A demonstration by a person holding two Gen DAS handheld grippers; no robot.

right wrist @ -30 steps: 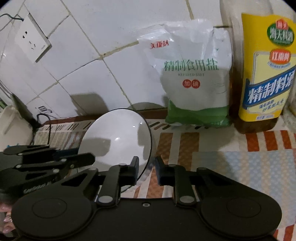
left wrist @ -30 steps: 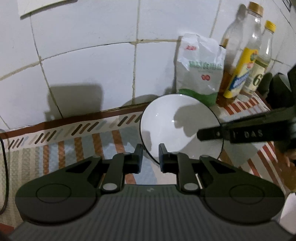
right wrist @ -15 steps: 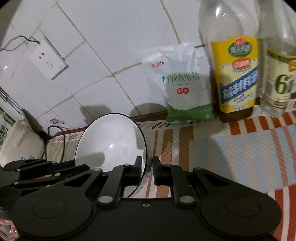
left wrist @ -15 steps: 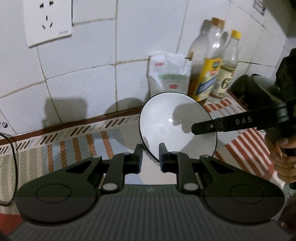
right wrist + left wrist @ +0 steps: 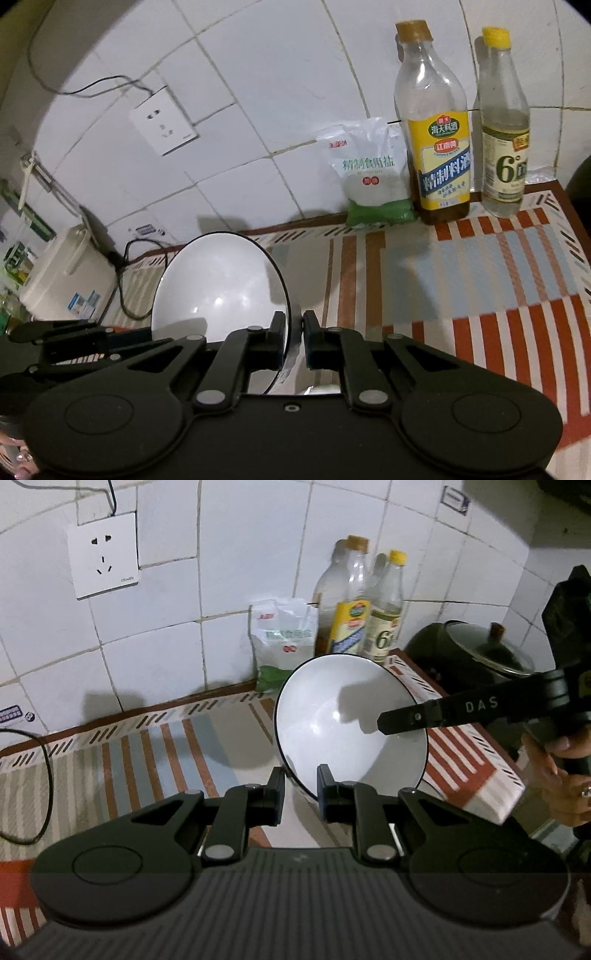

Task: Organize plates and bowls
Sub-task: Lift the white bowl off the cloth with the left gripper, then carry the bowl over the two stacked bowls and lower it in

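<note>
The white tiled wall (image 5: 240, 554) fills the background, with a white socket (image 5: 105, 565) mounted on it and a cable running up from it. Below it lies the counter (image 5: 461, 280), covered by a striped cloth in orange, blue and cream. At the far left of the right wrist view stands a cream-coloured appliance (image 5: 66, 280) with a black cord (image 5: 123, 273) beside it. In the left wrist view a dark pot with a glass lid (image 5: 476, 653) sits at the right end of the counter.

The white bowl (image 5: 343, 720), dark-rimmed, is held tilted on edge above the cloth, clear of the counter, its inside facing the left camera. The left tool (image 5: 301, 792) is clamped on the bowl's near rim, one finger inside and one outside. The right tool (image 5: 294, 341) has just been closing and is clamped on the opposite rim, which passes between its jaws; a hand (image 5: 557, 771) grips its handle at the right edge of the left wrist view.

Against the wall stand a bottle with a yellow label (image 5: 436, 147), a clear bottle with a yellow cap (image 5: 504, 147) just beside it, and a white and green bag (image 5: 373, 177) to their left.
</note>
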